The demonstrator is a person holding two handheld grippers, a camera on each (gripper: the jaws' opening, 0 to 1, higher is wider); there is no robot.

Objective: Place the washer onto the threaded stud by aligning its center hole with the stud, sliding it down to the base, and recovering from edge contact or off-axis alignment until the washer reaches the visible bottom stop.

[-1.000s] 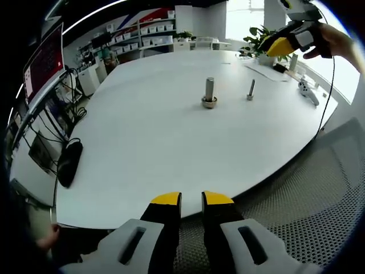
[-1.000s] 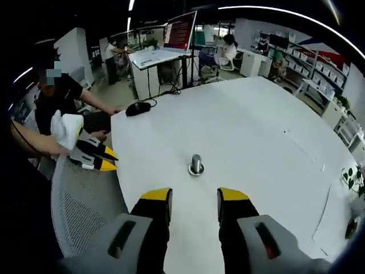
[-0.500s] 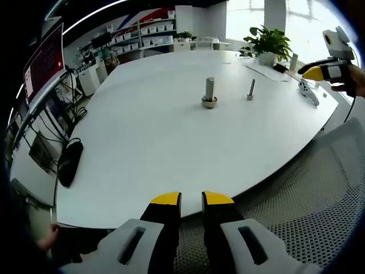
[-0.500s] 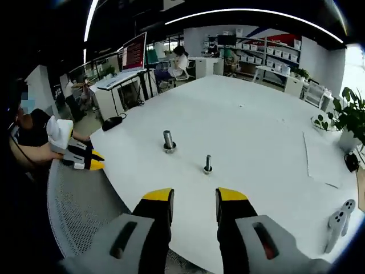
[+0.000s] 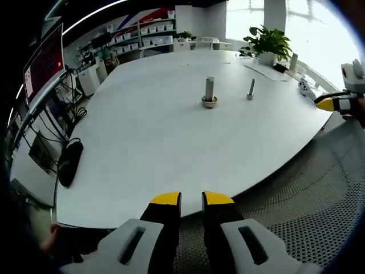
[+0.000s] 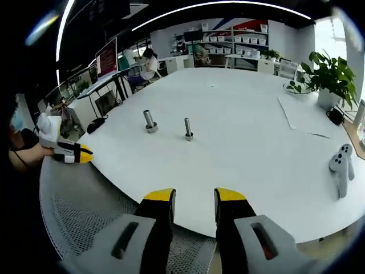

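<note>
A thick metal stud (image 5: 210, 90) stands upright in the middle of the white table (image 5: 148, 131), with a tan ring (image 5: 209, 103) around its foot. A thinner bolt (image 5: 251, 89) stands to its right. The right gripper view has the stud (image 6: 149, 120) and the bolt (image 6: 187, 128) far off. My left gripper (image 5: 191, 200) hangs over the table's near edge, its jaws a narrow gap apart with nothing between them. My right gripper (image 6: 194, 197) is open and empty, back from the table's edge. It appears at the far right (image 5: 328, 104), and the left gripper appears at the left (image 6: 80, 153).
A black mouse (image 5: 69, 162) lies near the table's left edge. A white controller (image 6: 340, 165), a sheet of paper (image 6: 302, 111) and a potted plant (image 6: 326, 74) sit at the table's far side. Grey mesh chair seats (image 6: 85, 228) lie under both grippers.
The right gripper has drawn back from over the table and come down past its edge, so its view now takes in both studs from farther off. The left gripper has stayed still.
</note>
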